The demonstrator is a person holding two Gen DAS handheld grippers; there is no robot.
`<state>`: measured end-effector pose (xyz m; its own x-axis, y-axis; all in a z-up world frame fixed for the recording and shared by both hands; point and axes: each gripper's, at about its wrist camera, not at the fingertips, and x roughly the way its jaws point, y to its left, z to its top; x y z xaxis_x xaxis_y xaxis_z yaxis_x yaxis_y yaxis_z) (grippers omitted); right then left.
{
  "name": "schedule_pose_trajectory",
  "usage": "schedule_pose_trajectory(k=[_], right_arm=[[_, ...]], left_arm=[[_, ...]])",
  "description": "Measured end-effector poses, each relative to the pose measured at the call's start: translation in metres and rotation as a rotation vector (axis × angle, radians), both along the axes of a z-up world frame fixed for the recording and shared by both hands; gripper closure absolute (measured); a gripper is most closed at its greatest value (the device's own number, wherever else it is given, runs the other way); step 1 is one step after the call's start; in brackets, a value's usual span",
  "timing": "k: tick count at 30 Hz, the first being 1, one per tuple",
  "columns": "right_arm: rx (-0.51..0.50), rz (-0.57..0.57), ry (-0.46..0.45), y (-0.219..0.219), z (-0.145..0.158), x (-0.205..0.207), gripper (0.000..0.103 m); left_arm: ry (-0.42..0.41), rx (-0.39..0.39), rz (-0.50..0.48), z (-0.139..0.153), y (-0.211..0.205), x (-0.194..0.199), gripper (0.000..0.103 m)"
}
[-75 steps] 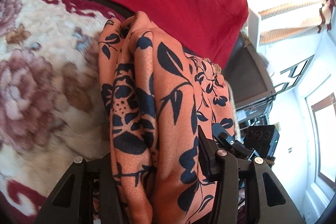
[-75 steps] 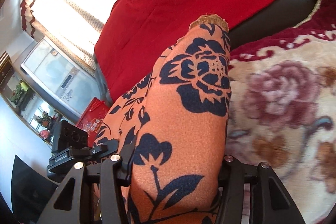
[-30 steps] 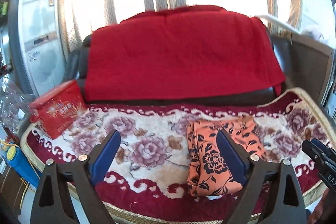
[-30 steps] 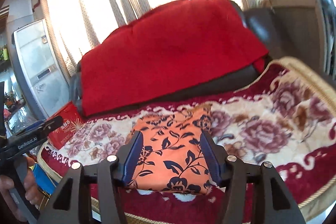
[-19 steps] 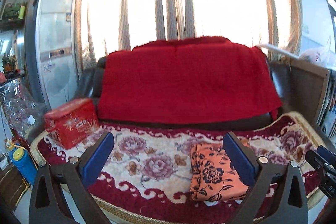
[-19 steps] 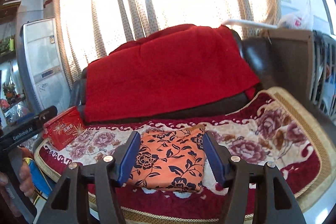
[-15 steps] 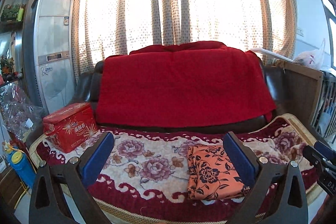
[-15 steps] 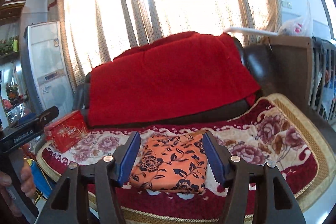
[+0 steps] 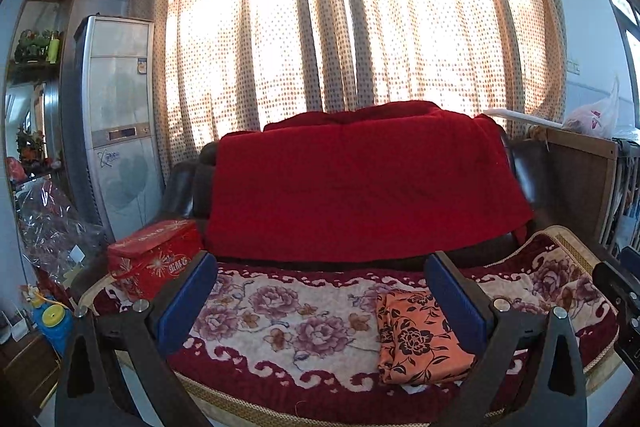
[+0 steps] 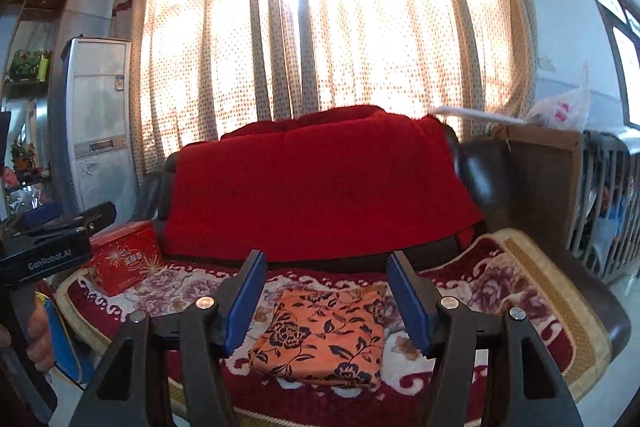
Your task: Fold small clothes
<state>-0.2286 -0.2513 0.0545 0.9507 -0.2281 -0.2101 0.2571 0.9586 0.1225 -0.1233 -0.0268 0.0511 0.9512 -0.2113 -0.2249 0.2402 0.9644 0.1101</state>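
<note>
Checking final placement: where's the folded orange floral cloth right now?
The folded orange floral cloth lies flat on the flowered sofa blanket, near its front edge, below the red throw. In the left wrist view it sits right of centre, far from the red box.

The orange garment (image 10: 322, 339) with dark navy floral print lies folded into a flat, roughly square packet, well ahead of and below the right tool's spread fingers, off toward the left tool's right finger (image 9: 420, 337).

A red blanket (image 9: 360, 183) drapes the dark sofa's back (image 10: 480, 171), a floral rug (image 9: 288, 323) covers its seat, a red box (image 9: 154, 259) sits at the seat's left end, and dotted curtains (image 9: 340, 27) hang behind beside a standing air conditioner (image 9: 118, 123).
</note>
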Motion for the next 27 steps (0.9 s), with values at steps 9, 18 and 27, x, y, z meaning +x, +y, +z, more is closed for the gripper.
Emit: schedule_pose_trajectory(k=[9,18,27], right_arm=[[-0.079,0.008,-0.033,0.021,0.016,-0.013,0.031],[-0.062,0.005,-0.047,0.017,0.019,-0.018,0.031],[-0.06,0.003,-0.06,0.017,0.022,-0.025,0.031]], left_arm=[[-0.021,-0.008,-0.003,0.008,0.009,-0.008,0.0],[-0.025,-0.018,-0.011,0.012,0.013,-0.013,0.0],[-0.04,-0.031,-0.013,0.019,0.018,-0.021,0.0]])
